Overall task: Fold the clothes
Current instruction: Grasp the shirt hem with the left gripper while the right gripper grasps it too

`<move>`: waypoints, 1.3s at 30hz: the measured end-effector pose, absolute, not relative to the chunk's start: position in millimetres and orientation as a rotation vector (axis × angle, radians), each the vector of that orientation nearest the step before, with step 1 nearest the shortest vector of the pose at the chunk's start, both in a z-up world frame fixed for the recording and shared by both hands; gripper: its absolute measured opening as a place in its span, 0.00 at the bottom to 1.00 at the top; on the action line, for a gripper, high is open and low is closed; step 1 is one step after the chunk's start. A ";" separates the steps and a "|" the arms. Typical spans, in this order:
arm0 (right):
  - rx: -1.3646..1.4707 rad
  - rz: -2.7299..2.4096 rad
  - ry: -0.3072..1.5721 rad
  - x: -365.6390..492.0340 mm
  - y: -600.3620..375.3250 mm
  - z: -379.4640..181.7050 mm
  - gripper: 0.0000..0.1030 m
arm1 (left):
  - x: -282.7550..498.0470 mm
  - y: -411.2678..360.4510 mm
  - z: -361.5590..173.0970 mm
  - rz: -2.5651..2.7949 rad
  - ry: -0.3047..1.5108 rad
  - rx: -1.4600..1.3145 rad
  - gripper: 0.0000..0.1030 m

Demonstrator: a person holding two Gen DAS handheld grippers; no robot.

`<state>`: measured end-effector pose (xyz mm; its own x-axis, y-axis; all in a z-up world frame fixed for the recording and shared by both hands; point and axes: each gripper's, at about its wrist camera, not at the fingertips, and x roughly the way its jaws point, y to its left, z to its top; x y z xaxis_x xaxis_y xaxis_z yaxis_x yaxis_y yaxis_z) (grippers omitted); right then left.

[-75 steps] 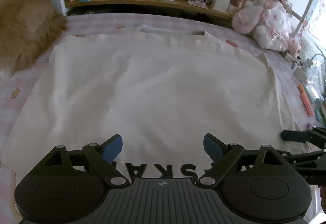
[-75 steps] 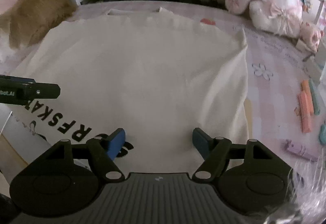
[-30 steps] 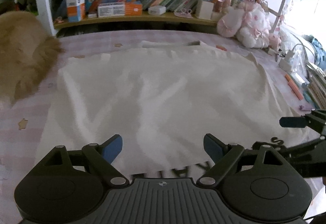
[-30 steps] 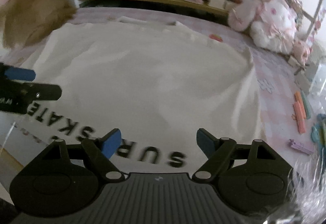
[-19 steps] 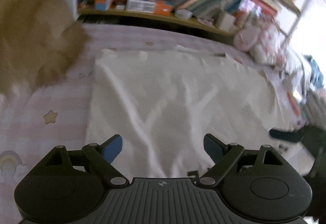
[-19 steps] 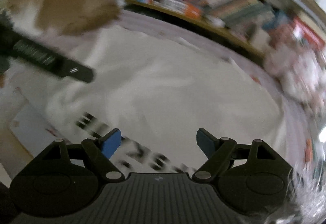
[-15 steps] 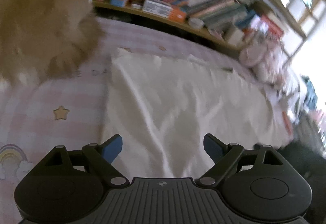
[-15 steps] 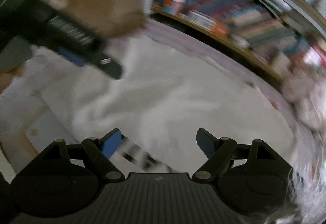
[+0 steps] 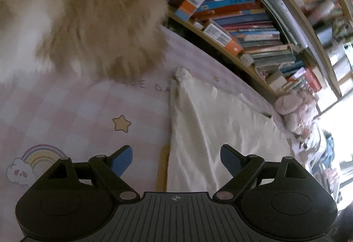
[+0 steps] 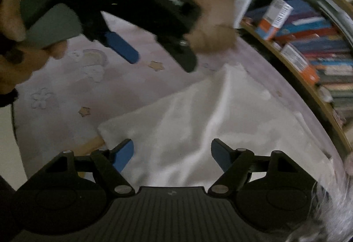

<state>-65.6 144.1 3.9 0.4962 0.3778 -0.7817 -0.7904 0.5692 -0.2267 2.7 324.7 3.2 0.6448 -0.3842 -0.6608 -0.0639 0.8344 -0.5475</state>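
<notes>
Left wrist: bedsheet print reads "DA" — both tools apart, right tool closing.

- My left gripper hangs over the garment's edge at six o'clock, one finger above the bedsheet, the other above the cloth.
- The furry animal lies on the sheet at eleven o'clock, behind the star print.
- The bookshelf runs behind the bed from twelve to two o'clock; plush toys sit at three.
- My right gripper hovers over the garment's near corner, its jaws closing on nothing; my left one shows at ten o'clock.
</notes>
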 end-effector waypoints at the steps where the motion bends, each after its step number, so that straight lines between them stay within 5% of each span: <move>1: -0.631 0.800 0.752 -68.6 147.9 3.8 0.74 | 3.0 325.7 2.6 -0.196 0.865 -0.577 0.87; 4: -0.656 0.895 0.769 -77.4 159.6 1.9 0.73 | 3.7 326.8 0.8 -0.206 0.875 -0.585 0.87; 13: -0.703 0.908 0.846 -75.2 176.8 -13.7 0.48 | 3.3 329.3 -7.9 -0.263 0.949 -0.637 0.87; 17: -0.670 0.879 0.836 -72.1 173.3 -10.2 0.10 | 6.2 332.2 -18.7 -0.333 1.039 -0.728 0.87; 19: -0.611 0.861 0.834 -68.7 166.9 -3.8 0.06 | 6.6 333.2 -24.1 -0.350 1.079 -0.764 0.89; 35: -0.222 0.771 0.841 -43.6 109.0 58.3 0.06 | 12.2 318.6 -77.3 -0.569 1.096 -1.354 0.98; 39: -0.189 0.760 0.889 -45.9 107.6 51.4 0.18 | 14.3 313.4 -80.4 -0.571 1.088 -1.371 0.98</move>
